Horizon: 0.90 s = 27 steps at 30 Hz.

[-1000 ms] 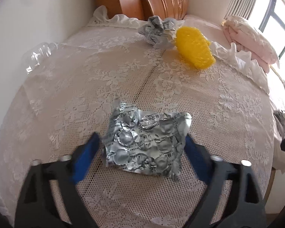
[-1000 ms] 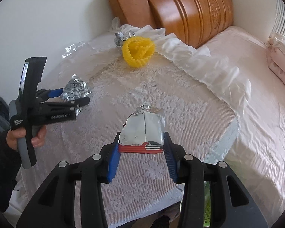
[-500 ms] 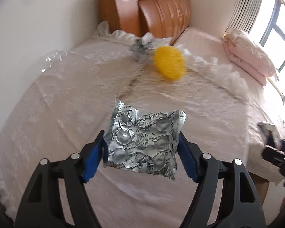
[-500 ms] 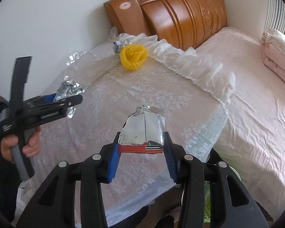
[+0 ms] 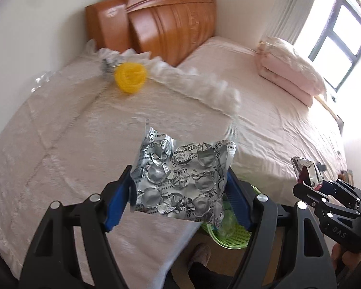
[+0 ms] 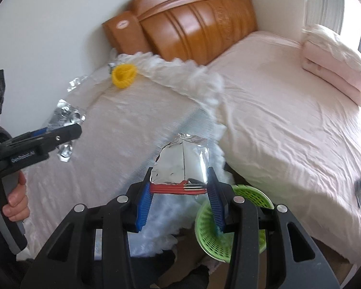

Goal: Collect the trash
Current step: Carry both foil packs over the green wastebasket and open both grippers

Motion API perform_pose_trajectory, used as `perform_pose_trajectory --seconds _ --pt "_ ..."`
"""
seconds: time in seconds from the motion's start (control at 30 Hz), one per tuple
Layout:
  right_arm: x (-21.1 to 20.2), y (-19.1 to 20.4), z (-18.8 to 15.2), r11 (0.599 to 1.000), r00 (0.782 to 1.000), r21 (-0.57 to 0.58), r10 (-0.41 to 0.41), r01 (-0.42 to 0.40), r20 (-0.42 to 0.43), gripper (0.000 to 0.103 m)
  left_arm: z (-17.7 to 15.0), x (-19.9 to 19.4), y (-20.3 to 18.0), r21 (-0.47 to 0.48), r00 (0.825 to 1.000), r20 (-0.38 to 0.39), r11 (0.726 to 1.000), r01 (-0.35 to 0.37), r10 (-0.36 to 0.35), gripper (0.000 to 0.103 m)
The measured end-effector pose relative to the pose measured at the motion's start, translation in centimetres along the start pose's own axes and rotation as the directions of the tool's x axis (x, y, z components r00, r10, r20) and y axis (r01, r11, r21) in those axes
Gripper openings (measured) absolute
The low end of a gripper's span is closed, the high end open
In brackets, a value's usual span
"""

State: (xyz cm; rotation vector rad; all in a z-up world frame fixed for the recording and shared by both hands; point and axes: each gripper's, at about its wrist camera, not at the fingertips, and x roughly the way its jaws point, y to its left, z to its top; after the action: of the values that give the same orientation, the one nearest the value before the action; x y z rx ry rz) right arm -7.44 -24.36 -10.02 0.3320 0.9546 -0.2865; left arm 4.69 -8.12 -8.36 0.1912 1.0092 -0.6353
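My left gripper is shut on a crumpled silver pill blister sheet and holds it in the air over the near edge of the lace-covered table. My right gripper is shut on a silver foil wrapper with a red edge, above and just left of a green mesh basket on the floor. The basket also shows in the left wrist view, below the blister sheet. A yellow foam net and a crumpled paper ball lie at the table's far end.
A clear plastic bottle lies at the table's left edge. A bed with a pink sheet, folded pink quilt and wooden headboard stands right of the table. A foot is on the floor beside the basket.
Both grippers have swung right and back from the table, each still holding its trash. The left one lifted the blister sheet off the table. The green basket has come into both views.
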Motion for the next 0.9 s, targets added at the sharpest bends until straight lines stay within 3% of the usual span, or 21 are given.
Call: perform_pose_trajectory --seconds 0.3,0.37,0.4,0.43,0.53,0.9 --pt "-0.1 -5.5 -2.9 0.997 0.999 0.062 -0.041 0.042 -0.027 0.043 -0.6 -0.4 -6.7 0.081 0.999 0.002 0.996 0.041 -0.041 0.071" --pt "0.9 -6.4 -3.5 0.996 0.998 0.079 -0.041 0.045 -0.051 0.059 -0.8 -0.4 -7.8 0.096 0.999 0.001 0.994 0.042 -0.043 0.071" --pt "1.2 -6.7 -3.7 0.994 0.997 0.088 -0.052 0.057 -0.059 0.079 -0.9 -0.4 -8.4 0.106 0.999 -0.001 0.993 0.045 -0.045 0.071" --pt "1.4 -7.1 -4.0 0.992 0.995 0.1 -0.075 0.081 -0.058 0.088 -1.0 -0.3 -8.8 0.112 0.999 -0.003 0.993 0.045 -0.045 0.071" --pt "1.3 -8.3 -4.6 0.987 0.994 0.135 -0.081 0.089 -0.069 0.096 -1.3 -0.4 -10.0 0.128 0.999 -0.004 0.991 0.049 -0.049 0.071" --pt "-1.2 -12.6 -5.7 0.967 0.992 0.223 -0.114 0.124 -0.059 0.1 -2.2 0.4 -13.2 0.171 0.997 -0.028 0.983 0.074 -0.07 0.071"
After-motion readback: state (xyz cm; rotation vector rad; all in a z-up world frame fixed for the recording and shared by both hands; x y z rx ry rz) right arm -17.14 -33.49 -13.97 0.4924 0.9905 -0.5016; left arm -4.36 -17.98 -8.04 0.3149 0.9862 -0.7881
